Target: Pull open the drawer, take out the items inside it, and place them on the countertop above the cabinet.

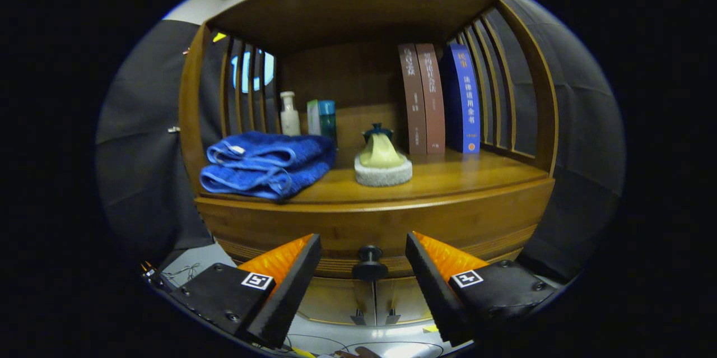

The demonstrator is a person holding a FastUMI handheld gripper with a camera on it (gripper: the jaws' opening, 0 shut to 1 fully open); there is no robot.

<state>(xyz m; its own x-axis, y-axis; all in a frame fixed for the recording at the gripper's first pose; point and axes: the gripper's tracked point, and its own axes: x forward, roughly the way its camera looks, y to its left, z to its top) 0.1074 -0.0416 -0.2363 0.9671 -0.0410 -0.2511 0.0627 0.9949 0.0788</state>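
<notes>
Drawer [369, 235] sits flush, closed, under countertop [448, 179] — contents hidden. Gripper [364, 251] spread wide, grasping nothing, knob [369, 263] between fingers. Folded blue towel [263, 164] left, small teapot [382, 148] on pad centre. Fits either drawer unopened or emptied and reclosed — cannot tell.

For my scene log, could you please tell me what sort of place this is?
Probably a mock living-room corner in a recording booth: a wooden cabinet holding books, folded blue towels and a bottle. The open gripper flanks the drawer knob.
</notes>
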